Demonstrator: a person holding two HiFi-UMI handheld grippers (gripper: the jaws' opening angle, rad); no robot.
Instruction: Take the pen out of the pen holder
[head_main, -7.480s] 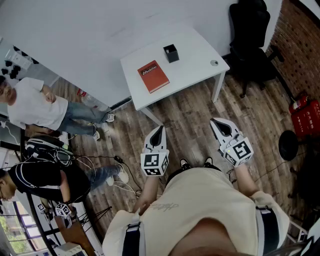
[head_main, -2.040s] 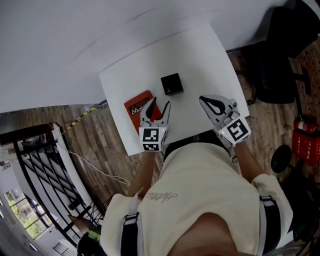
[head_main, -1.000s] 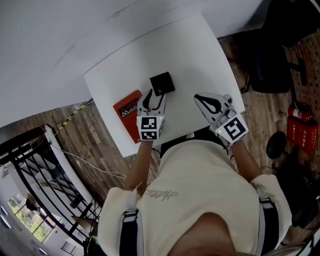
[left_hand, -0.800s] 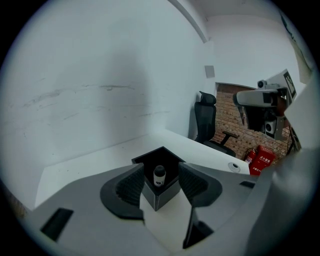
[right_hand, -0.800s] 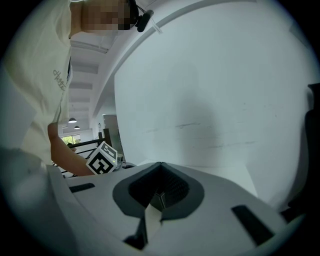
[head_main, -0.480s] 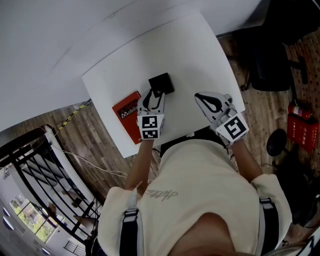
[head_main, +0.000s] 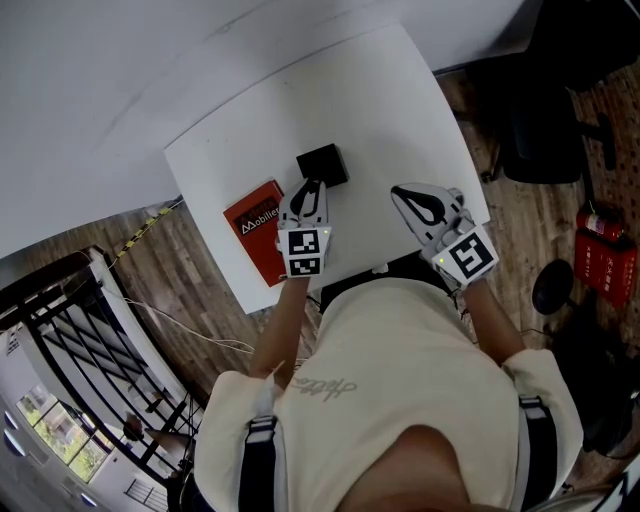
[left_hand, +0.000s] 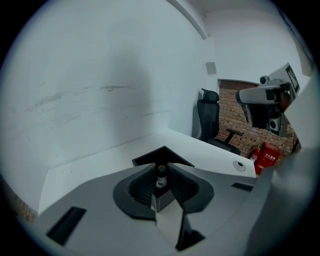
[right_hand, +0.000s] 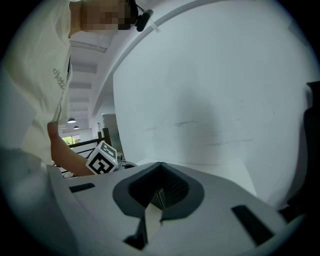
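A black square pen holder (head_main: 322, 163) stands near the middle of the white table (head_main: 400, 110). My left gripper (head_main: 306, 192) reaches over the holder's near edge. In the left gripper view its jaws are closing, and the ribbed pads (left_hand: 142, 186) press on both sides of a dark pen's top (left_hand: 160, 173), which sticks up out of the holder (left_hand: 150, 157). My right gripper (head_main: 408, 200) hovers over the table's right part, apart from the holder. Its jaws (right_hand: 157, 197) meet with nothing between them.
A red book (head_main: 258, 228) lies on the table left of the holder. A black office chair (head_main: 560, 120) and a red fire extinguisher (head_main: 600, 265) stand on the wooden floor to the right. A white wall runs behind the table.
My left gripper's jaws have drawn together at the holder's near edge. Neither hand has shifted noticeably, and the right gripper looks the same.
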